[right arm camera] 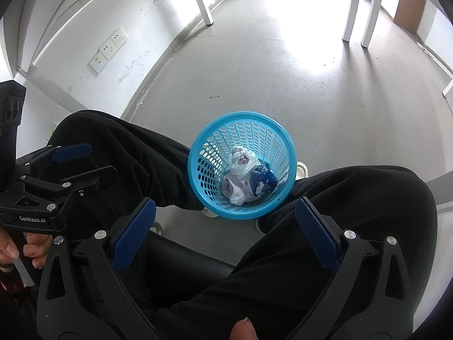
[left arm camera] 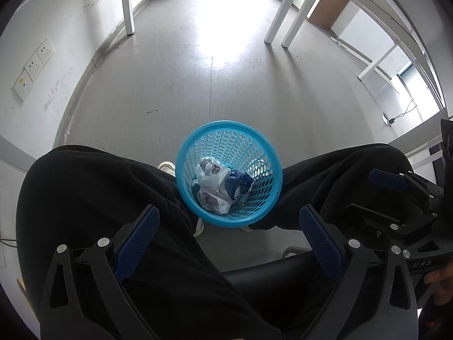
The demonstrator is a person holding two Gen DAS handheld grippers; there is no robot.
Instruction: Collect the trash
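Note:
A round blue mesh wastebasket [left arm camera: 211, 130] [right arm camera: 226, 123] stands on the floor between a seated person's knees. Inside it lie crumpled white plastic trash [left arm camera: 211, 189] [right arm camera: 237, 189] and a dark blue wrapper [left arm camera: 239, 182] [right arm camera: 264, 180]. My left gripper [left arm camera: 228, 226] hovers above and short of the basket, open, nothing between its blue pads. My right gripper [right arm camera: 225, 221] is also open and empty, above the person's lap. Each gripper shows in the other's view, the right gripper [left arm camera: 396, 187] at the right edge and the left gripper [right arm camera: 70, 164] at the left edge.
The person's black trouser legs [left arm camera: 99, 198] [right arm camera: 354, 212] flank the basket, and a black chair seat [left arm camera: 283, 272] lies below. Grey floor [left arm camera: 198, 85] stretches ahead. White table legs [left arm camera: 283, 14] [right arm camera: 356, 8] stand beyond, and a white wall with sockets [left arm camera: 36, 62] runs on the left.

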